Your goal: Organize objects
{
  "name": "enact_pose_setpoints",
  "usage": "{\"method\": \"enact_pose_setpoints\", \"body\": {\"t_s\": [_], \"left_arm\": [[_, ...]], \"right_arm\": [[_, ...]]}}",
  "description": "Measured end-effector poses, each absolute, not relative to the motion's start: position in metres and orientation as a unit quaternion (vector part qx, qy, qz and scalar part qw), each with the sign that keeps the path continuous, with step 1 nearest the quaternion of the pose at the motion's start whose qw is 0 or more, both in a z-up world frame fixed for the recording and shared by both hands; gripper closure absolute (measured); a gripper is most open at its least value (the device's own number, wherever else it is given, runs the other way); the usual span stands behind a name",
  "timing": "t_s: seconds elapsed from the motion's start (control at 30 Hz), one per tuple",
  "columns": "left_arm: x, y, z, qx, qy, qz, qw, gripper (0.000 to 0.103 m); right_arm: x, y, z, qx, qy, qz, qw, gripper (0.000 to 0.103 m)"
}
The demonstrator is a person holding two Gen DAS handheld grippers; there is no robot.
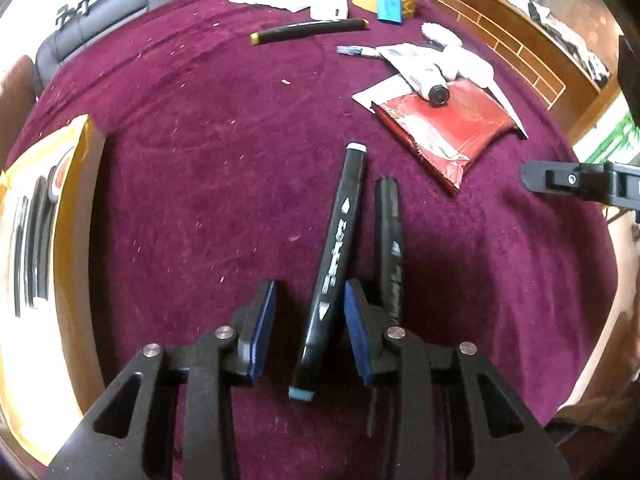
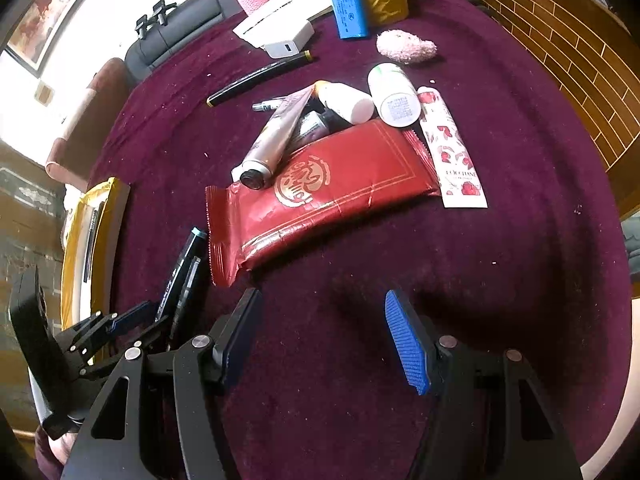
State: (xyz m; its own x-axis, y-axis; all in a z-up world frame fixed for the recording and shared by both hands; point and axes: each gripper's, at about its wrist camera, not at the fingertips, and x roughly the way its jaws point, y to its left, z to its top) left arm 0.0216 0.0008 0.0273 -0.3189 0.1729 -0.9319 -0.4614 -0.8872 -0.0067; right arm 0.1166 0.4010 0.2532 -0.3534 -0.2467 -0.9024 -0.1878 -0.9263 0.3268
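Two black markers lie side by side on the purple cloth. The teal-capped marker (image 1: 336,268) lies between the open fingers of my left gripper (image 1: 310,308), near the right pad; the pads do not press it. The second black marker (image 1: 390,248) lies just outside the right finger. Both markers show in the right wrist view (image 2: 182,272), with the left gripper (image 2: 132,320) around them. My right gripper (image 2: 320,344) is open and empty above bare cloth, in front of a red packet (image 2: 320,192). It also shows at the right edge of the left wrist view (image 1: 576,180).
A yellow tray (image 1: 60,216) holding pens sits at the left edge. Another black marker (image 1: 308,30) lies farther back. Tubes and bottles (image 2: 340,108) lie behind the red packet. A blue battery (image 2: 350,12), tape roll (image 2: 384,0) and white box (image 2: 276,28) stand at the back.
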Motion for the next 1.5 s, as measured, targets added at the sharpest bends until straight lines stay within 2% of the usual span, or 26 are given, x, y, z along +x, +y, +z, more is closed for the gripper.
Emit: {"method": "enact_pose_setpoints", "body": {"t_s": [0.2,0.33,0.4,0.43,0.47,0.5,0.53,0.93,1.13,1.5], "left_arm": [[0.015,0.016,0.026,-0.542,0.142,0.803,0.203,0.070],[0.016,0.014,0.025,-0.532,0.125,0.812,0.202,0.062],[0.021,0.014,0.025,-0.523,0.126,0.818,0.204,0.061],[0.021,0.014,0.025,-0.523,0.123,0.818,0.205,0.063],[0.021,0.010,0.027,-0.525,0.109,0.817,0.212,0.077],[0.021,0.006,0.029,-0.529,0.096,0.816,0.214,0.087],[0.021,0.003,0.030,-0.532,0.087,0.814,0.216,0.090],[0.029,-0.060,0.064,-0.521,0.043,0.826,0.211,0.091],[0.028,-0.084,0.071,-0.521,0.049,0.825,0.214,0.091],[0.021,-0.112,0.076,-0.518,0.087,0.825,0.208,0.091]], "right_arm": [[0.118,0.395,0.252,0.572,-0.185,-0.799,0.026,0.045],[0.120,0.390,0.252,0.573,-0.180,-0.799,0.028,0.045],[0.121,0.389,0.252,0.574,-0.180,-0.799,0.026,0.045],[0.122,0.388,0.252,0.574,-0.180,-0.798,0.025,0.045],[0.122,0.387,0.252,0.575,-0.180,-0.798,0.025,0.044],[0.123,0.385,0.252,0.576,-0.180,-0.797,0.025,0.044],[0.123,0.382,0.252,0.576,-0.180,-0.797,0.026,0.044],[0.117,0.306,0.248,0.591,-0.152,-0.790,0.055,0.045],[0.112,0.267,0.234,0.610,-0.143,-0.777,0.056,0.045],[0.106,0.233,0.230,0.600,-0.108,-0.792,-0.026,0.044]]}}
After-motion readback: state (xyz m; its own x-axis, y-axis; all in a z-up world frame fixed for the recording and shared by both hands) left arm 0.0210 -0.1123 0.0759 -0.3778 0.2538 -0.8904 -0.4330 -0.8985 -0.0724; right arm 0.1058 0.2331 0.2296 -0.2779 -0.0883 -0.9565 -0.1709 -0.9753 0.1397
